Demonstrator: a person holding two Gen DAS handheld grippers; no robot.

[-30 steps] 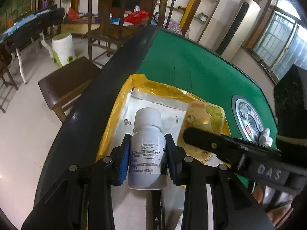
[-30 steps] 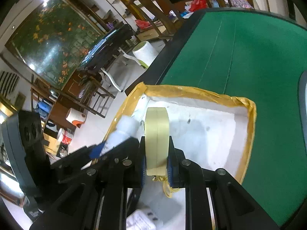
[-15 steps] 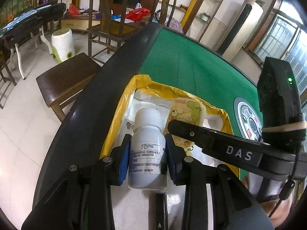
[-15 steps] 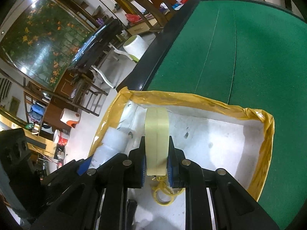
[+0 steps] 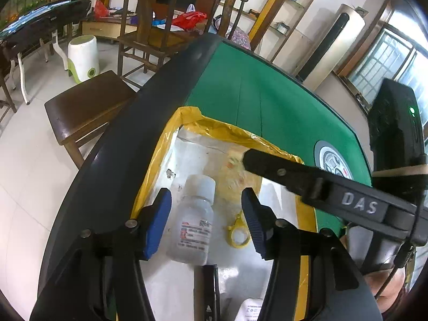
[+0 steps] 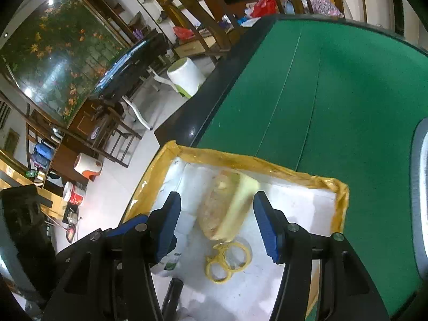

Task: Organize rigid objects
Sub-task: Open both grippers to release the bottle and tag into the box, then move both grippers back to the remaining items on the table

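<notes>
A white pill bottle (image 5: pixel 196 222) lies in the white foam box with yellow-taped rim (image 5: pixel 187 123), between the fingers of my open left gripper (image 5: pixel 206 216), which hovers above it. My right gripper (image 6: pixel 216 220) is open above the same box (image 6: pixel 294 172); a pale yellow flat toy (image 6: pixel 227 208), blurred, is below it with its yellow ring clasp (image 6: pixel 227 262). The clasp also shows in the left wrist view (image 5: pixel 238 232). The right gripper's arm (image 5: pixel 334 190) crosses the left wrist view.
The box sits at the corner of a green felt mahjong table (image 6: pixel 334 93) with a black rim (image 5: pixel 160 101). A round centre panel (image 5: pixel 334 160) lies to the right. A wooden stool (image 5: pixel 85 107), chairs and a white bin (image 5: pixel 83 56) stand beyond the edge.
Both grippers have opened. The bottle has dropped from the left gripper into the box, and the yellow toy has left the right gripper and falls into the box.
</notes>
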